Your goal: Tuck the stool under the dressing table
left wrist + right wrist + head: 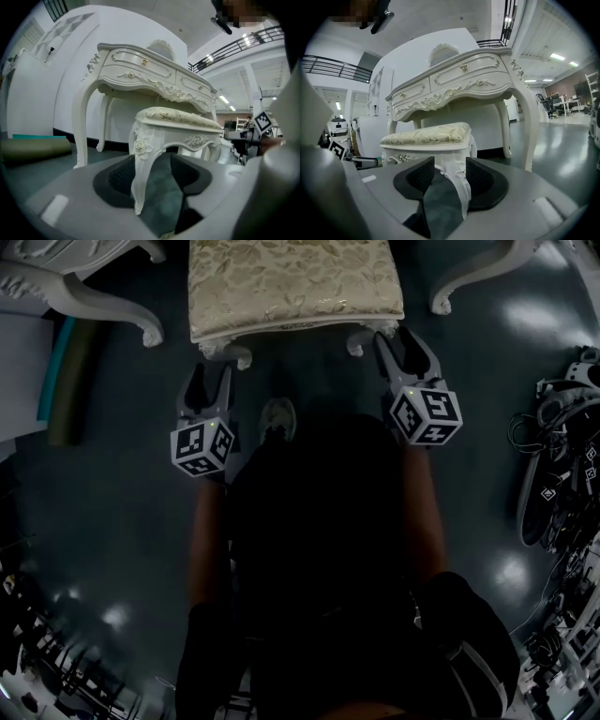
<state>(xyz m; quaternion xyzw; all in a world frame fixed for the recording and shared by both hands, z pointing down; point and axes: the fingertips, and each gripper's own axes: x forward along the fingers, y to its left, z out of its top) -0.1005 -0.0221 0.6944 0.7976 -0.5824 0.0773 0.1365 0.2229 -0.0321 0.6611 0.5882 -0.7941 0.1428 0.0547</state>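
Looking down through the head view, one stool (295, 287) lies straight ahead of both claws, its padded seat running crosswise from one to the other, so neither hand is nearer. The left claw (212, 373) sits at the near left leg (225, 354), the right claw (398, 336) at the near right leg (359, 341). Two curved feet of the single dressing table (103, 307) flank the stool, and the rest of the table lies beyond, along the line of the push.

From the left gripper view, that claw is released: its jaws stand apart with the leg between them, close by the left pad, and bare floor shows on the other side. The table rises behind the seat.

From the right gripper view, this claw is likewise slack around its leg, which stands hard by the right pad. The stool looks not fully tucked.
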